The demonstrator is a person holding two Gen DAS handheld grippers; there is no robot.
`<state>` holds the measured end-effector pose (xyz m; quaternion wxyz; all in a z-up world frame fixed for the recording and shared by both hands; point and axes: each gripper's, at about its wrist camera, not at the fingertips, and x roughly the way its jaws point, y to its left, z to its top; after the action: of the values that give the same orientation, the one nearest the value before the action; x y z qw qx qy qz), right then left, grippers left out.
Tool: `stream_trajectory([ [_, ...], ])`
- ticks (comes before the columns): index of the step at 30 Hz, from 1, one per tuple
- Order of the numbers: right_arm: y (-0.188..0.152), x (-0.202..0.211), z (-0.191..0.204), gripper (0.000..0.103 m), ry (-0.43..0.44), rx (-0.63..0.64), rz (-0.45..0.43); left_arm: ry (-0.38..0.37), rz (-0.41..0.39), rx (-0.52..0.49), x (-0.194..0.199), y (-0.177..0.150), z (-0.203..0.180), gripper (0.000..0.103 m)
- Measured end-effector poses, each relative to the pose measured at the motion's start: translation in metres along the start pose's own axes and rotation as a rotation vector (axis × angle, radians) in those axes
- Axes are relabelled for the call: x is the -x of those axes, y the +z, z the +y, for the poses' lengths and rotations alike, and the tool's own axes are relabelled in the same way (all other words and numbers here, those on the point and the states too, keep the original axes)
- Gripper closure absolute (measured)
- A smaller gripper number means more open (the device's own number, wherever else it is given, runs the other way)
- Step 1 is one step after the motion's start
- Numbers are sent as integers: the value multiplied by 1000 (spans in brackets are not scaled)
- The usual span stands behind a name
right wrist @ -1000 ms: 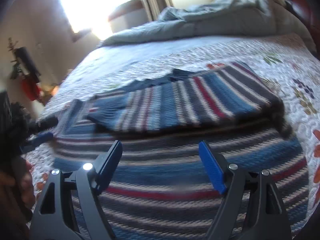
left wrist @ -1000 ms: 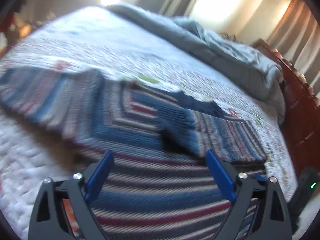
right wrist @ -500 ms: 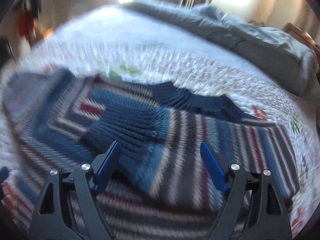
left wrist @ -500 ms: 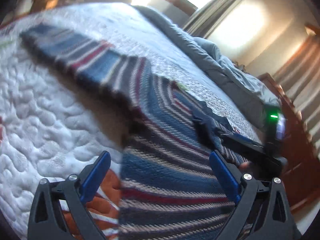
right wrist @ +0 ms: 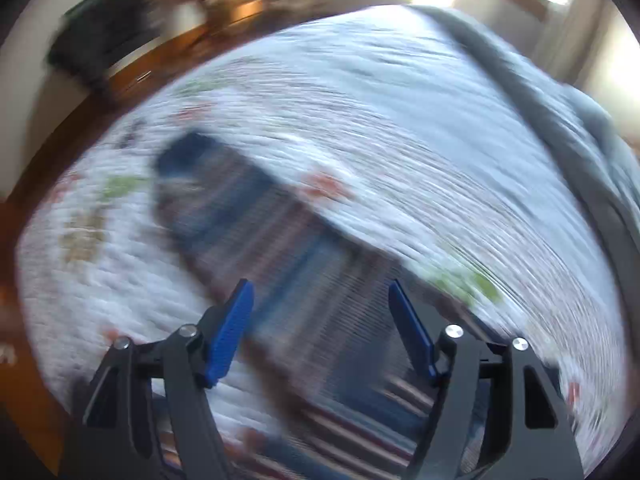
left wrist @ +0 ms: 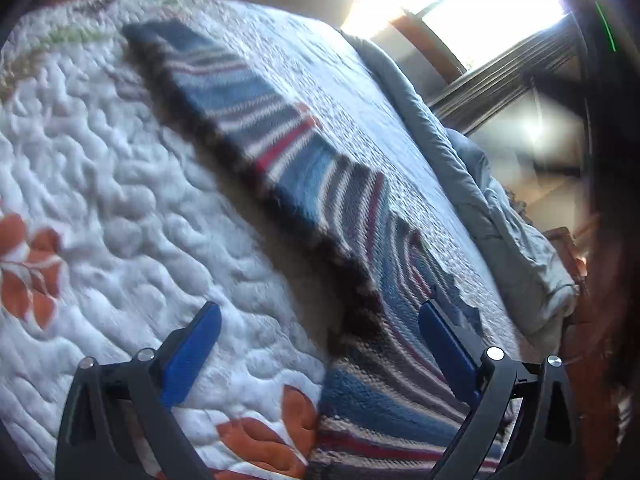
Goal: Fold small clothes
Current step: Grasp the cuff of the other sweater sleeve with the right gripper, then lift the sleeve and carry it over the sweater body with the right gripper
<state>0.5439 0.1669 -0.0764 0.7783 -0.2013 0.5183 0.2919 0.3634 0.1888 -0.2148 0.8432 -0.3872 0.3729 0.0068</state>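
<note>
**Striped sweater on a quilted bed, both grippers over it**

The right wrist view is heavily motion-blurred; details smear. A striped sweater point(left wrist: 304, 184) lies spread on the white quilt point(left wrist: 100, 168), its lower part cut off by the frame. A grey duvet point(left wrist: 460, 152) lies bunched beyond the sweater. The left gripper point(left wrist: 320, 356) is released, holding nothing. The right gripper point(right wrist: 320, 328), jaws just narrowing, grasps nothing. A second ago, both views centred on the sweater's body; now its sleeve stretches away.
</note>
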Motion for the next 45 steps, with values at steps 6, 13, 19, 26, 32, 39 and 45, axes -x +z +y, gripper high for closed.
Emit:
stream_trajectory([
  [6, 94, -61, 132, 47, -27, 262, 86, 2, 58, -32, -10, -2, -2, 4],
  [13, 115, -154, 209, 55, -168, 461, 151, -25, 99, -16, -11, 3, 0, 4],
  [19, 115, -198, 229, 55, -318, 582, 140, -61, 120, 4, -10, 5, 4, 4],
  [26, 128, -219, 226, 85, -394, 549, 148, -59, 69, -20, -1, 11, 4, 4],
  [32, 144, -175, 199, 94, -354, 457, 96, -79, -7, -72, 9, 15, -4, 4],
  [39, 153, -85, 148, 94, -282, 281, -1, -111, -80, -131, 22, 13, -14, 4],
  [45, 135, -10, 85, 95, -280, 145, -104, -127, -83, -164, 20, 7, -25, 4],
])
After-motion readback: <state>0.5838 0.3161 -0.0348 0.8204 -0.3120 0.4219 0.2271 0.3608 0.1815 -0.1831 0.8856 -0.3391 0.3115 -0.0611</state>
